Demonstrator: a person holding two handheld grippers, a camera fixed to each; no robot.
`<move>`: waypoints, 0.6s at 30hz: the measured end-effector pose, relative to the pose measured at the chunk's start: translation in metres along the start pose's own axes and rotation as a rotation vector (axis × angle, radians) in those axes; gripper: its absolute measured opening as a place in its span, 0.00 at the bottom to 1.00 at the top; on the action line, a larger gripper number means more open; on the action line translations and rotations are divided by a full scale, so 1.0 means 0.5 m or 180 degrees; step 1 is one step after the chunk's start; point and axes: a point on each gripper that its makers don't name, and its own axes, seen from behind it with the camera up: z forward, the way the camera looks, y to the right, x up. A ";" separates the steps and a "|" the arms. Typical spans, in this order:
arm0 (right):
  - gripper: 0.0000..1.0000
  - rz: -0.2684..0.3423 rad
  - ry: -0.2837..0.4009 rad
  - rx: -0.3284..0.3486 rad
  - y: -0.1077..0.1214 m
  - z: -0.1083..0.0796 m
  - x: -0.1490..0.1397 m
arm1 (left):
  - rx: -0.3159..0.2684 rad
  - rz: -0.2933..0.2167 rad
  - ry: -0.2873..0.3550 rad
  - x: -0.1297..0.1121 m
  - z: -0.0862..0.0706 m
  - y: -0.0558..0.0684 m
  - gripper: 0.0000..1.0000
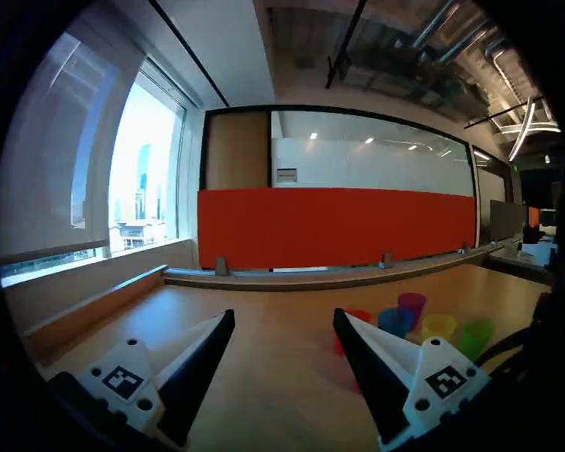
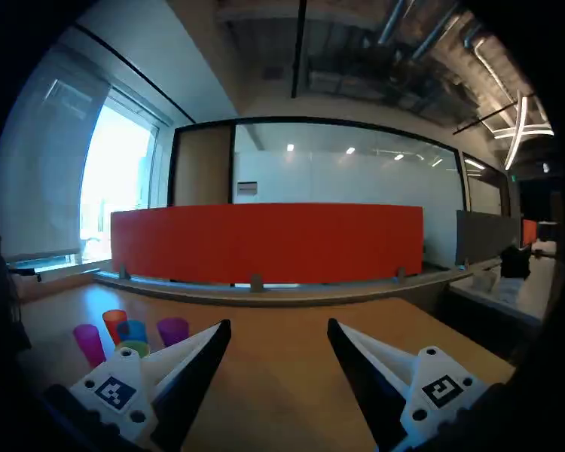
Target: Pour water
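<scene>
Several coloured plastic cups stand in a cluster on the wooden table [image 1: 282, 361]. In the left gripper view they sit to the right: a red cup [image 1: 355, 316], a blue cup [image 1: 395, 321], a purple cup [image 1: 412, 304], a yellow cup [image 1: 438, 327] and a green cup [image 1: 475, 337]. My left gripper [image 1: 284, 320] is open above the table, the red cup partly behind its right finger. In the right gripper view the cups are at the left: a magenta cup [image 2: 89, 343], an orange cup [image 2: 114, 322], a blue cup [image 2: 132, 331], a purple cup [image 2: 172, 330] and a green cup [image 2: 134, 347]. My right gripper [image 2: 279, 324] is open with nothing between its fingers.
A red divider panel [image 1: 335, 226] runs along the table's far edge. Windows [image 1: 143, 188] line the left wall. More desks [image 2: 523, 286] stand to the right. Bare wooden tabletop [image 2: 282, 377] lies ahead of both grippers.
</scene>
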 end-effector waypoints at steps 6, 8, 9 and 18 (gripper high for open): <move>0.99 -0.0001 -0.0044 0.0062 -0.010 0.008 0.053 | -0.0153 -0.0041 0.0029 0.081 0.006 0.027 0.97; 0.99 -0.0005 -0.0063 0.0098 -0.016 0.012 0.071 | -0.0209 -0.0063 0.0053 0.112 0.007 0.034 0.97; 0.99 -0.0004 -0.0074 0.0107 -0.017 0.013 0.080 | -0.0229 -0.0062 0.0061 0.126 0.008 0.037 0.97; 0.99 -0.0067 -0.0150 0.0179 -0.030 0.032 0.165 | -0.0324 0.0058 0.0108 0.242 0.017 0.047 0.97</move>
